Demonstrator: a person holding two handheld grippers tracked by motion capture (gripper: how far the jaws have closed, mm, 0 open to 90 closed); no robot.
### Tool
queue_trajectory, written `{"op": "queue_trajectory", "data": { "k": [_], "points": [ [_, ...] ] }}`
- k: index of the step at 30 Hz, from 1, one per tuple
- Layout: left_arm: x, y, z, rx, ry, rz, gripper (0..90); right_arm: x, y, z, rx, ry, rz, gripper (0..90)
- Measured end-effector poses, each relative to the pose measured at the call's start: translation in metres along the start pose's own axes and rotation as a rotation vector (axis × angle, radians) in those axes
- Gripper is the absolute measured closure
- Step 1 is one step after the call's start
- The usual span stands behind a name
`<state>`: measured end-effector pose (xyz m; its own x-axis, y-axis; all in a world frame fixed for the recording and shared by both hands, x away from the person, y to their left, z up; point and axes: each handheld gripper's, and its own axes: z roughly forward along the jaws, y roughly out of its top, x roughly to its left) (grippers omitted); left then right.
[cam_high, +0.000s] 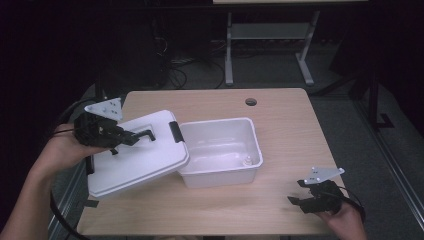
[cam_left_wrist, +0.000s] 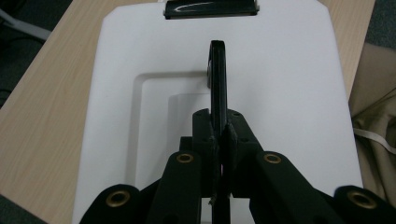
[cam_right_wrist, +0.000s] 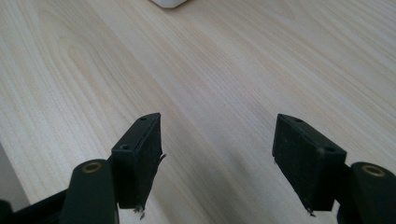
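High view: left gripper (cam_high: 131, 137) is clamped on the black handle (cam_high: 146, 134) of the white plastic lid (cam_high: 135, 155), left of centre, tilted against the open white plastic bin (cam_high: 220, 150). Right gripper (cam_high: 300, 200) idles lower right.

Left gripper view: jaws pinched tight on that thin handle (cam_left_wrist: 218, 74). I'd expect the lid to be light, stiff and slick, so the handle is the right hold.

Right gripper view: jaws wide apart, empty, above the light wooden table (cam_right_wrist: 224, 70).

Two black hand-held grippers, left gripper (cam_high: 131, 137) and right gripper (cam_high: 296, 194), each topped behind the jaws by a grey three-cornered plate. Brass-ringed screws sit below the jaws; black cables trail behind.
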<state>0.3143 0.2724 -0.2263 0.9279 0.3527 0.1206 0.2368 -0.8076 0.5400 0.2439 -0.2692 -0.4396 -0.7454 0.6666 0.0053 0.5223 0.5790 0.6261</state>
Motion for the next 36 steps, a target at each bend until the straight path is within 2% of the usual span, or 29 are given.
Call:
{"op": "queue_trajectory", "data": {
  "k": [12, 29, 36],
  "points": [
    [0.001, 0.027, 0.014, -0.014, -0.024, 0.030, 84.0, 0.000, -0.001, -0.002, -0.007, -0.003, -0.001, 32.3],
    [0.005, 0.068, 0.052, -0.018, -0.081, 0.073, 84.0, -0.001, -0.001, -0.004, -0.015, 0.001, -0.002, 32.3],
    [0.007, 0.078, 0.064, -0.021, -0.097, 0.084, 83.9, 0.000, -0.002, -0.005, -0.022, 0.003, 0.001, 32.3]
  ]
}}
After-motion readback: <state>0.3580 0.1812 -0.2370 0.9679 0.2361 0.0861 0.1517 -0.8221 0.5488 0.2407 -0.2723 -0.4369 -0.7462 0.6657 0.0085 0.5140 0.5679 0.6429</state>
